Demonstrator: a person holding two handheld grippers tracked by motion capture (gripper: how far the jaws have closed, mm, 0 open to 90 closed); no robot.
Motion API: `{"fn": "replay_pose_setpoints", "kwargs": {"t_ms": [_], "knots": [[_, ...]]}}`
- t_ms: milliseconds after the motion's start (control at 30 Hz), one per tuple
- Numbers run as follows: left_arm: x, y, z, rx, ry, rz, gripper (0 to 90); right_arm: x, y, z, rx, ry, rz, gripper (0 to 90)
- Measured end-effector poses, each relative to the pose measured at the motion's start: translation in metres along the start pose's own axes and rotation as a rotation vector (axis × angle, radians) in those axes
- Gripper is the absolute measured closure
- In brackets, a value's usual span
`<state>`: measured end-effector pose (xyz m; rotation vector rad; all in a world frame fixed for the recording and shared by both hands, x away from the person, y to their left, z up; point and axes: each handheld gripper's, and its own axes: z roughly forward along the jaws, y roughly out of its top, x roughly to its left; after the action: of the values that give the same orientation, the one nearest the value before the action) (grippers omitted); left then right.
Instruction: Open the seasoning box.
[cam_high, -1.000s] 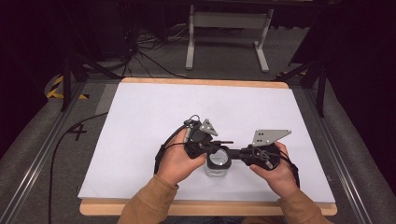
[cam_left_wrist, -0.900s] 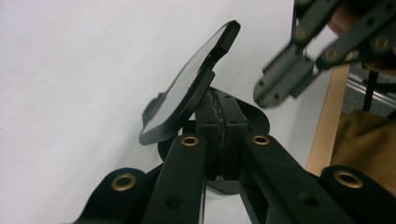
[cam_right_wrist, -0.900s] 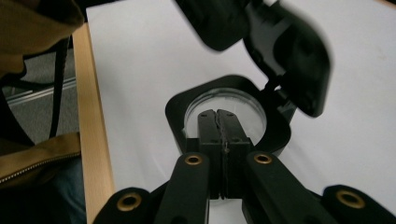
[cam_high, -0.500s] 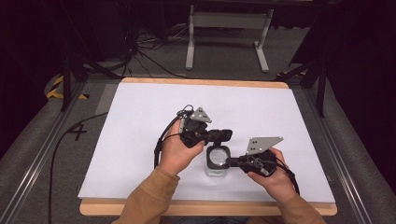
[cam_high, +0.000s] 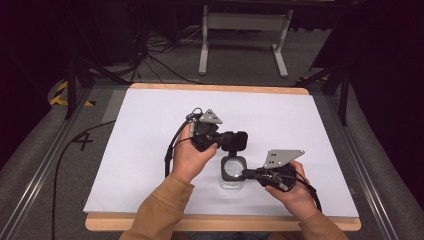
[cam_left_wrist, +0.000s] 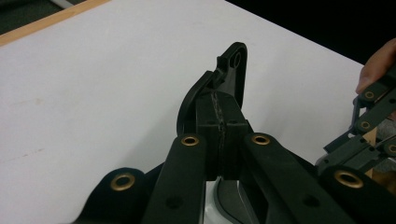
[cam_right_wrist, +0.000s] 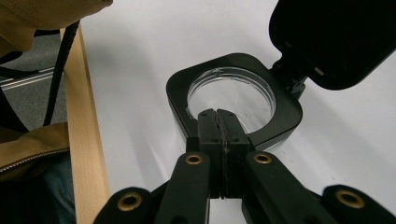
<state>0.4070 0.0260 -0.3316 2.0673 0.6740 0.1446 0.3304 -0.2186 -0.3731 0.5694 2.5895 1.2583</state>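
A white table (cam_high: 150, 150) with a wooden edge is seen from the high view, bare apart from one item. A clear square container (cam_high: 233, 172) with a black collar and round mouth stands on it at about 5 o'clock of the sheet's middle, near the front edge. Its black hinged lid (cam_high: 235, 140) is swung open and sits at 12 o'clock of the container mouth, attached by the hinge.

The left gripper (cam_high: 227, 140) is clamped on the lid; in the left gripper view the pads are pressed together on the lid's edge (cam_left_wrist: 219, 98), with the hinge tab sticking up past the pads. The right gripper (cam_high: 246, 173) comes in from 3 o'clock of the container, and in the right gripper view its pads are closed tight on the near side of the black collar (cam_right_wrist: 231, 100). The open lid (cam_right_wrist: 334, 39) shows at 1 o'clock of the mouth there.

The container's inside appears empty; through the mouth only clear glassy wall and the white table are seen. The lower body is hidden by the jaws in the right gripper view.

Nothing lies between the grippers and the container. Off the table, a grey metal stand (cam_high: 242, 30) is at 12 o'clock on the floor, black cables (cam_high: 150, 55) at 11 o'clock, and yellow-black tape (cam_high: 62, 95) at 9 o'clock. A tan sleeve (cam_high: 160, 210) is at the near edge.
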Motion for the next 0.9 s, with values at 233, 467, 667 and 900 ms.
{"fn": "replay_pose_setpoints", "kwargs": {"t_ms": [233, 467, 667, 900], "knots": [[0.001, 0.000, 0.003, -0.012, -0.003, 0.007, 89.7, 0.002, 0.000, 0.000, 0.001, -0.017, -0.006, 90.0], [0.001, -0.001, 0.001, -0.013, -0.011, 0.004, 89.6, 0.001, 0.000, 0.000, 0.001, -0.012, -0.004, 90.0], [-0.004, 0.001, -0.003, -0.015, -0.027, 0.031, 84.5, 0.002, 0.001, 0.000, 0.004, -0.013, -0.005, 90.0], [-0.012, 0.002, -0.018, -0.014, -0.041, 0.063, 79.5, 0.001, 0.003, 0.000, 0.020, -0.009, -0.005, 89.9]]}}
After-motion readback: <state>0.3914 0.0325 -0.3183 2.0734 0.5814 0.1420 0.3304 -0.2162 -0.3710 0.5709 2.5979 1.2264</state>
